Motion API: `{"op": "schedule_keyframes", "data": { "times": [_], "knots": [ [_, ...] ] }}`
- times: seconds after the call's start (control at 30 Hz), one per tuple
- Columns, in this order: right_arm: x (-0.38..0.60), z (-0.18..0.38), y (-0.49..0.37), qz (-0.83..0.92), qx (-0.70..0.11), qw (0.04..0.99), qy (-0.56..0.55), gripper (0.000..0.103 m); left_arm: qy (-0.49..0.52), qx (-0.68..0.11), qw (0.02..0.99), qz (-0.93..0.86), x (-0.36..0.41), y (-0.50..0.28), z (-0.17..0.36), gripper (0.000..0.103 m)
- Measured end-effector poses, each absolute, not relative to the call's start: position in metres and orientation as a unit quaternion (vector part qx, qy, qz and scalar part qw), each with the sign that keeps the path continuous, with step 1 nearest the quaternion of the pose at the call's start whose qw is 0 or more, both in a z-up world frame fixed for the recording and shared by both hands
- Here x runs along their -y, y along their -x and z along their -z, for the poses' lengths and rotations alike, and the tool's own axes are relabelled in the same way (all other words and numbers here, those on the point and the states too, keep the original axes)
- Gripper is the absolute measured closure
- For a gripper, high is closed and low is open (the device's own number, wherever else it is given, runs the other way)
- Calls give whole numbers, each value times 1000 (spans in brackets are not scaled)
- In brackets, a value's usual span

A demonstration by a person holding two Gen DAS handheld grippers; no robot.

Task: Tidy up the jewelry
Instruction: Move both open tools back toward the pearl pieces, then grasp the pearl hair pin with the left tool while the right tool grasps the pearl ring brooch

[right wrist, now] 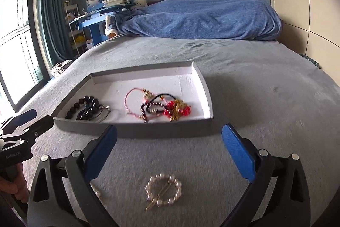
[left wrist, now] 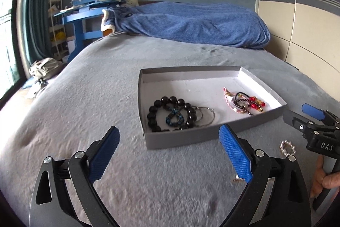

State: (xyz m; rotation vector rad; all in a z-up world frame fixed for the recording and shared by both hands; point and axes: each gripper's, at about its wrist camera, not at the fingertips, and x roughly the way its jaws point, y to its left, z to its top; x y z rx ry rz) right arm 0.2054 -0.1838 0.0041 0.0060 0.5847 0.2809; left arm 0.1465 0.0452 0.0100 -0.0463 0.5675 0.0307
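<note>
Pearl bracelet (right wrist: 163,188) on blanket (right wrist: 244,99), between wide-spread right gripper (right wrist: 169,147) fingers.

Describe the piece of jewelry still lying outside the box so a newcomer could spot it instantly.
On the grey bed cover sits a shallow grey box already holding dark bead bracelets and a red-and-pink tangle. In front of its near wall, on the bare cover, between the open fingers of the right gripper, lies a ring of pale pearl-like beads. It alone is whitish, has a gold pin across it, and lies outside the box.
</note>
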Motion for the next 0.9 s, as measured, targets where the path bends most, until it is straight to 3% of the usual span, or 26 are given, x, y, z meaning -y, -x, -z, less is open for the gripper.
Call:
{"op": "schedule_keyframes", "data": {
  "times": [0.7, 0.9],
  "knots": [
    [207, 11, -167, -108, -348, 929, -55, 6, -33, -309, 950, 32, -13, -109, -4, 8],
    [193, 18, -166, -117, -377, 919, -25, 6, -51, -333, 940, 53, -1, -106, 2, 8]
  ]
}}
